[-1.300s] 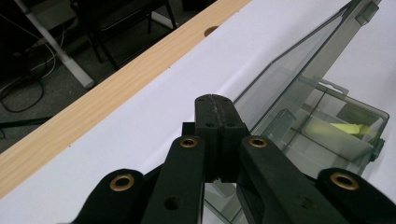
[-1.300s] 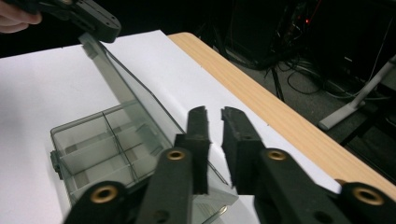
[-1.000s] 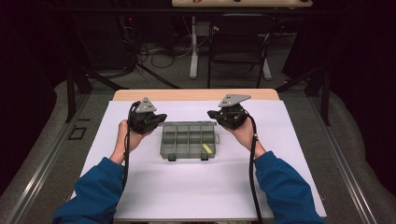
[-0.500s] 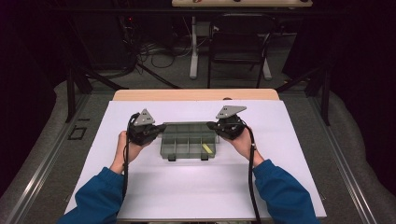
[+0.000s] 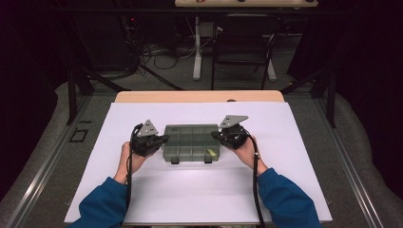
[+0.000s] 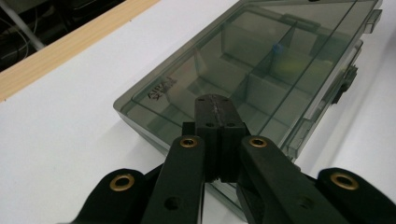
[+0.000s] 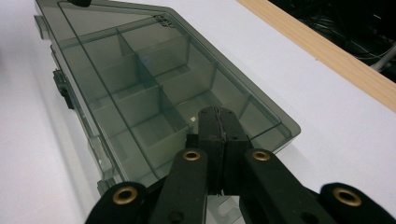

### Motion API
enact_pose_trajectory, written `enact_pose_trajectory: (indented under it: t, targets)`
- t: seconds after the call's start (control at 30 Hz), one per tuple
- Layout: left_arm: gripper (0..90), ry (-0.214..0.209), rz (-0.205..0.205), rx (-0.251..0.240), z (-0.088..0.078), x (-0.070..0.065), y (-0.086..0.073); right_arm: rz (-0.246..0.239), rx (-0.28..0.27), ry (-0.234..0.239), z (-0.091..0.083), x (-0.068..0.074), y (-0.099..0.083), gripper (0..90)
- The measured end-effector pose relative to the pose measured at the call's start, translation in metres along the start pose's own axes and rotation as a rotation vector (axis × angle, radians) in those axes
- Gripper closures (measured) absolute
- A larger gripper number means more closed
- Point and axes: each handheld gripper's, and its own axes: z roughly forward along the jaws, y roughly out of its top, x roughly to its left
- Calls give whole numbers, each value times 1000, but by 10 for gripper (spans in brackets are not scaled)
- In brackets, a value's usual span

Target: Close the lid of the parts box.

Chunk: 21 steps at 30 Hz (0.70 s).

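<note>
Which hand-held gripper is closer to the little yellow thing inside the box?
Right. The right hand-held gripper sits at the box's right end, near the yellow thing; the left hand-held gripper is at the opposite end.

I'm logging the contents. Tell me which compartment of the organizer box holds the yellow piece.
The front-row compartment nearest the right gripper, just above the right-hand latch of the organizer box: its yellow piece sets it apart.

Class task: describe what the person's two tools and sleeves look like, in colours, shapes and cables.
Both tools, left tool and right tool, are black, each topped by a grey three-cornered plate. The gripper views show flat black link arms with brass-ringed holes. A black cable trails from each along the forearm. The sleeves are blue.
</note>
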Motion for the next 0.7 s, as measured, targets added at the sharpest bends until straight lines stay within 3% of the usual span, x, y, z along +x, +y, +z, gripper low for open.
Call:
enact_pose_trajectory:
  t: [0.37, 0.7]
  targets:
    - [900, -19, -14, 14, 6, -3, -8, 1, 16, 12, 0, 5, -6, 900]
    - [900, -22, -5, 24, 8, -7, -11, -42, 32, 4, -2, 12, -7, 900]
